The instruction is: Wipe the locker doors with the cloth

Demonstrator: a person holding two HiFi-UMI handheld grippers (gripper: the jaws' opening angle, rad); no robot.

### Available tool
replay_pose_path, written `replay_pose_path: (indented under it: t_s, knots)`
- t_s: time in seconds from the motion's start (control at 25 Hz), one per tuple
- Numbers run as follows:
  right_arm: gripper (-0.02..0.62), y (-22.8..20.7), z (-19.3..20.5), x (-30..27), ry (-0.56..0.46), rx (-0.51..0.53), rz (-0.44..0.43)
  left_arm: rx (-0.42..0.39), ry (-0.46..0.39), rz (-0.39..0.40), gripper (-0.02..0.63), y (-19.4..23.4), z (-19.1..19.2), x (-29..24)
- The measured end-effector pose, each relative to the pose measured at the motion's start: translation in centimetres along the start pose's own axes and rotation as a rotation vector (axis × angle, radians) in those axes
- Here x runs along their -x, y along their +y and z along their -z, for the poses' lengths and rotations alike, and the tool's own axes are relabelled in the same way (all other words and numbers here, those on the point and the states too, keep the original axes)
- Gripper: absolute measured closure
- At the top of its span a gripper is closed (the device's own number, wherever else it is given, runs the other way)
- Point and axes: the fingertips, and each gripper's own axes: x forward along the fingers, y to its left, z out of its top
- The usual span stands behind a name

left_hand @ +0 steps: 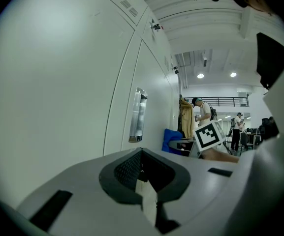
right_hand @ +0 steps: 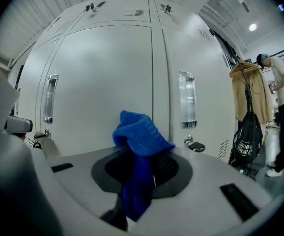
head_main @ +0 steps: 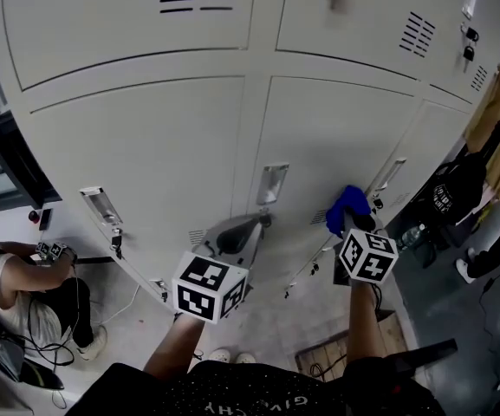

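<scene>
Right tongs (right_hand: 142, 177) at locker door (right_hand: 102, 82), clamped on cloth (right_hand: 139, 135); left tongs (left_hand: 142, 175) closed, empty.

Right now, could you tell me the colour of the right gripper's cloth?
The textured cloth is bright blue, clearest in the right gripper view.

Left gripper (left_hand: 142, 172) closed, right gripper (right_hand: 150, 175) clamping cloth (right_hand: 141, 135).

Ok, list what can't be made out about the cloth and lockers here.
- Whether the cloth touches the door: head view, the cloth covers the contact spot.
- Cloth's lower end: right gripper view, hidden between the jaws.
- Upper lockers: head view, cut off by the top edge.
</scene>
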Motion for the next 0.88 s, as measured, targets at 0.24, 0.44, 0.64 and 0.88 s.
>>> replay_pose_path:
  t_s: [0.24,0.44,0.64,0.88]
  knots:
    - [0.511,-2.6,0.7,-0.4,0.023,-0.004,0.065,0.013,0.003,0.004,0.597,-0.3,0.4,-0.4]
    - [0.511,-4.3,1.0,-0.8,0.035,-0.006,0.114,0.021,0.002,0.000,0.597,-0.3,0.5,-0.6]
    - [0.511,-4.3,0.9,-0.6,0.024,0.002,0.138,0.025,0.002,-0.009,0.597,0.0,0.6,-0.4]
    - [0.511,1.2,1.7,1.9,-0.015,-0.024,0.040,0.034,-0.002,-0.020,0.597,0.4,0.8,0.0]
